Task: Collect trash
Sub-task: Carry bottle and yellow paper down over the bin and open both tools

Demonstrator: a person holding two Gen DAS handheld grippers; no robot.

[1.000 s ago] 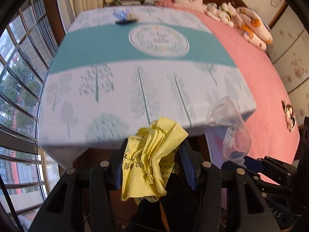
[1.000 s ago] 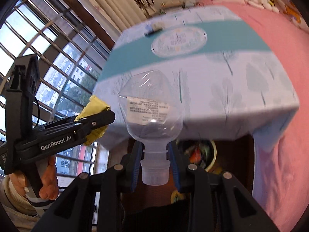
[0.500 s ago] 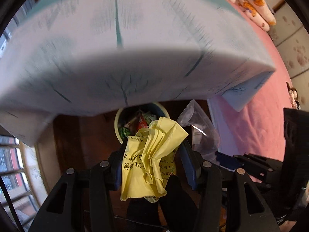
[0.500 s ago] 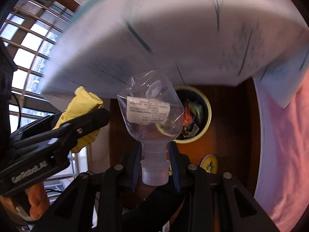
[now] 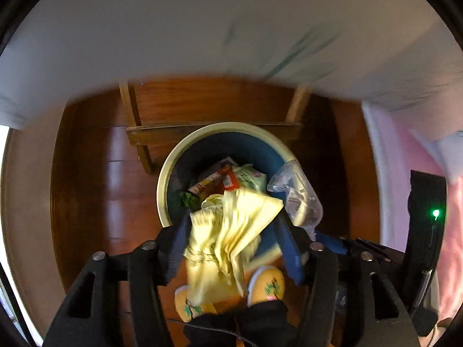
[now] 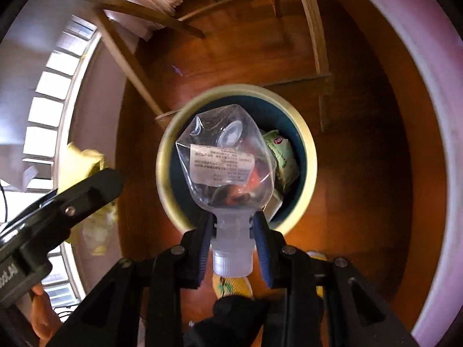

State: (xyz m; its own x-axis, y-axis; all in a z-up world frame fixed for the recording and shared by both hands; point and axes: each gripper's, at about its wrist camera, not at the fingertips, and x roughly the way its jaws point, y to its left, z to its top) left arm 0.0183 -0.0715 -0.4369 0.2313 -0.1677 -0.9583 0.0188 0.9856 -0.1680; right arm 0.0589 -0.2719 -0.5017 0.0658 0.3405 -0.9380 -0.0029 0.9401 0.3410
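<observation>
Right wrist view: right gripper (image 6: 233, 232) pinches clear bottle (image 6: 224, 162) by its neck, base pointing down over bin (image 6: 306, 156), w/ left gripper (image 5: 231, 243) just spread, yellow paper (image 5: 228, 231) loose between, at bin's near rim.

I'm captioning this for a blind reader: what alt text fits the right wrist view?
The right gripper holds a crushed clear plastic bottle by its neck above a round bin already holding wrappers, on a wooden floor. At left, the left gripper carries yellow paper.
</observation>
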